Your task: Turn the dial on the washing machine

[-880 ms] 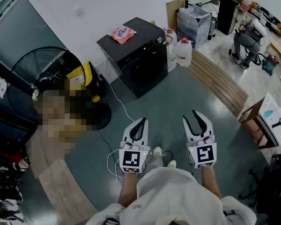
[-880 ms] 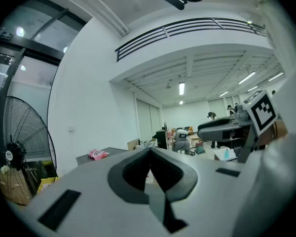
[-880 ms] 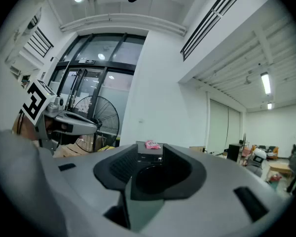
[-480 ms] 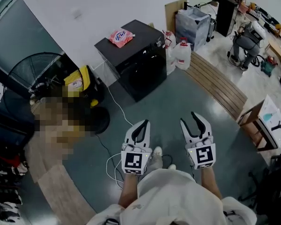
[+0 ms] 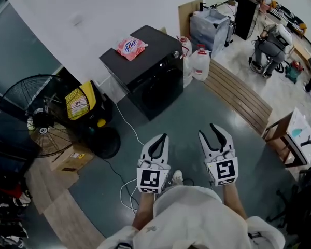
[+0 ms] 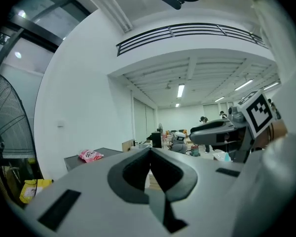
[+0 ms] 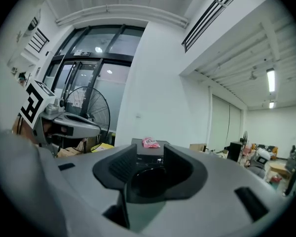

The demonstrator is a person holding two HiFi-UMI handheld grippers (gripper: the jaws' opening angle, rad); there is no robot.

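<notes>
Standing well back from the washing machine [image 5: 154,79] — far across the floor [image 5: 197,118], against the wall, with a pink packet [image 5: 129,46] lying on top. Cannot make out the dial at this range. Holding both tools low and near, side by side, well apart from the machine: left gripper [image 5: 163,136] with fingers closed tip to tip on nothing, right gripper [image 5: 211,133] with fingers a little apart, framing only a far sight of the machine's front. Against the frames of a moment ago: hardly any shift in either gripper, same finger states. Machine drawn slightly nearer and leftward in the head view — and at far left, plainly seeing the fan [image 5: 33,115] now, with a cardboard box [image 5: 67,160] just nearer than it.
</notes>
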